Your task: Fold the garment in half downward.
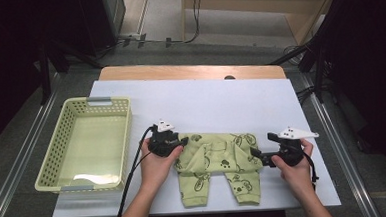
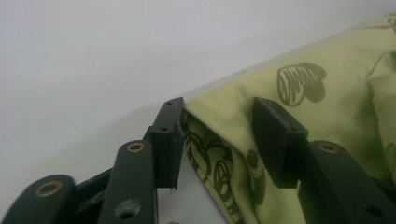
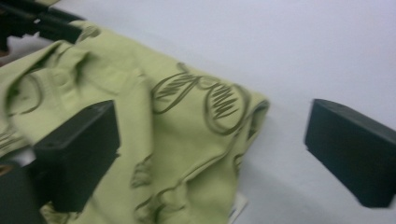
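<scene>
A pair of small light-green trousers with dark animal prints (image 1: 219, 162) lies flat on the white sheet (image 1: 205, 103), waistband away from me and legs toward me. My left gripper (image 1: 180, 143) is at the waistband's left corner. In the left gripper view its jaws (image 2: 219, 112) straddle that corner of the cloth (image 2: 327, 79) with a gap between the pads, open. My right gripper (image 1: 257, 156) is at the right corner. Its jaws (image 3: 210, 116) stand wide open, with the cloth corner (image 3: 187, 154) lying between them, not pinched.
A pale yellow-green plastic basket (image 1: 128, 142) stands on the left of the table, partly off the white sheet. The wooden table edge (image 1: 189, 71) shows beyond the sheet. Metal rails run along both sides of the table.
</scene>
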`<state>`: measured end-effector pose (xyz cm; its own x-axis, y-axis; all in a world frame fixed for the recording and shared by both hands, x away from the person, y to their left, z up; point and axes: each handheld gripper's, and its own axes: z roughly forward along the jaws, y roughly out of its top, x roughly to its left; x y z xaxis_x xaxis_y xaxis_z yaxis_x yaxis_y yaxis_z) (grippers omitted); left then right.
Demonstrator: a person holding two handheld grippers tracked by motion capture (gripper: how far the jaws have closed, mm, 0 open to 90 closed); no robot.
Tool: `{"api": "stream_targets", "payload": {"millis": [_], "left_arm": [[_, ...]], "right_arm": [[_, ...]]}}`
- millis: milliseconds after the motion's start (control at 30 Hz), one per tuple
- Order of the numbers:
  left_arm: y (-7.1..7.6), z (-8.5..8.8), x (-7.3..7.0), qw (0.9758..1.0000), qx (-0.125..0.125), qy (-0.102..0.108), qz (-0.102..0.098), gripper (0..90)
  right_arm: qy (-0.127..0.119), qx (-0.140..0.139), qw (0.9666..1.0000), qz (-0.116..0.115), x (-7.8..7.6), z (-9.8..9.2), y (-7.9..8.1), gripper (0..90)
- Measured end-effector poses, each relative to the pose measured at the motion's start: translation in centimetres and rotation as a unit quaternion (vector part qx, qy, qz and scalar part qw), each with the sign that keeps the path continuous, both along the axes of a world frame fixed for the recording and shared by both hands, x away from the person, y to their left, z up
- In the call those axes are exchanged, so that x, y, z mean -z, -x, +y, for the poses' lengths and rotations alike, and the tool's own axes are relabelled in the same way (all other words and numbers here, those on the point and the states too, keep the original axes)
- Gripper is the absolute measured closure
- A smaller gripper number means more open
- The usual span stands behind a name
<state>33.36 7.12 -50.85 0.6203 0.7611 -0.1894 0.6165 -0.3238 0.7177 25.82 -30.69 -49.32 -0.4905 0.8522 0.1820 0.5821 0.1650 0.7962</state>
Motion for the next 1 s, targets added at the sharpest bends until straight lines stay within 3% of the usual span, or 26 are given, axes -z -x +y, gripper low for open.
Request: {"api": "stream_targets", "payload": {"millis": [167, 267, 467, 500, 600, 633, 667, 733, 1000], "left_arm": [[-0.1, -0.1, 0.1, 0.9999, 0.007, -0.006, 0.005, 63.5], [0.0, -0.2, 0.1, 0.9999, 0.010, -0.009, 0.002, 67.5], [0.1, -0.2, 0.1, 0.9998, 0.019, -0.010, 0.002, 75.7], [0.1, -0.2, 0.1, 0.9997, 0.019, -0.012, 0.000, 76.8], [0.2, -0.3, 0.0, 0.9997, 0.018, -0.017, -0.008, 78.9], [0.3, -0.4, 0.0, 0.9996, 0.017, -0.019, -0.011, 79.6], [0.3, -0.4, -0.1, 0.9996, 0.016, -0.020, -0.013, 80.0], [0.3, -0.4, -0.2, 0.9997, 0.010, -0.018, -0.016, 81.0], [-1.3, -0.4, -2.2, 0.9988, -0.012, -0.025, -0.041, 83.1]], "right_arm": [[0.013, 0.022, 0.9994, 0.023, 0.6, -0.1, -2.5, 16.8], [0.018, 0.017, 0.9990, 0.037, 1.2, 0.2, -3.7, 22.3], [0.035, 0.016, 0.9971, 0.065, 3.0, 1.0, -4.8, 35.2], [0.042, 0.016, 0.9972, 0.060, 2.9, 1.2, -4.8, 38.4], [0.039, -0.001, 0.9973, 0.061, 2.9, 1.5, -4.6, 54.4], [0.048, -0.008, 0.9972, 0.057, 2.9, 1.6, -4.5, 62.3], [0.040, -0.020, 0.9971, 0.062, 2.8, 1.6, -4.5, 68.4], [0.035, -0.025, 0.9970, 0.065, 2.7, 1.5, -4.6, 74.6], [0.036, -0.017, 0.9980, 0.050, 1.8, 1.1, -6.2, 77.1]]}}
